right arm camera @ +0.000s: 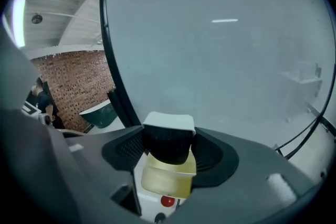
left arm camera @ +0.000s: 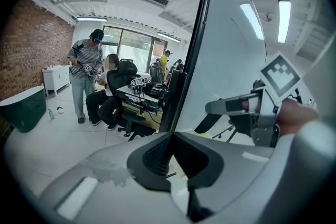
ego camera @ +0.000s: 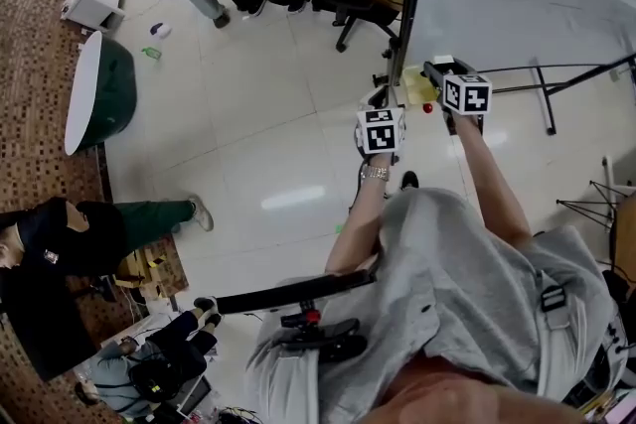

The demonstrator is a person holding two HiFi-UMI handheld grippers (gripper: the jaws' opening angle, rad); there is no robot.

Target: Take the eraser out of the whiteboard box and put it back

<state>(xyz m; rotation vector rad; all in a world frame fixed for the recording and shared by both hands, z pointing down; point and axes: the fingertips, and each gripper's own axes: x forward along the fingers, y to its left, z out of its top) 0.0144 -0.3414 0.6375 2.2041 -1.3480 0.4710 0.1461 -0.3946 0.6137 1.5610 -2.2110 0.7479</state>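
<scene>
My right gripper [right arm camera: 169, 150] is shut on the eraser [right arm camera: 168, 139], a black felt block with a white back, and holds it just above the pale yellow box [right arm camera: 167, 178]. That box hangs at the whiteboard's [right arm camera: 220, 34] lower edge, with a red round magnet [right arm camera: 167, 201] below it. In the head view the right gripper [ego camera: 438, 71] is at the board's edge, over the yellow box [ego camera: 415, 84]. The left gripper [ego camera: 379, 100] hangs a little left of it. Its jaws [left arm camera: 176, 157] stand open and empty, pointing along the board's black frame [left arm camera: 202, 34].
The whiteboard's stand legs [ego camera: 542, 94] spread over the tiled floor on the right. An office chair [ego camera: 353, 15] and a cluttered desk [left arm camera: 144, 93] stand behind the board's edge, with people [left arm camera: 86, 78] near them. A green tub [ego camera: 99, 94] lies far left.
</scene>
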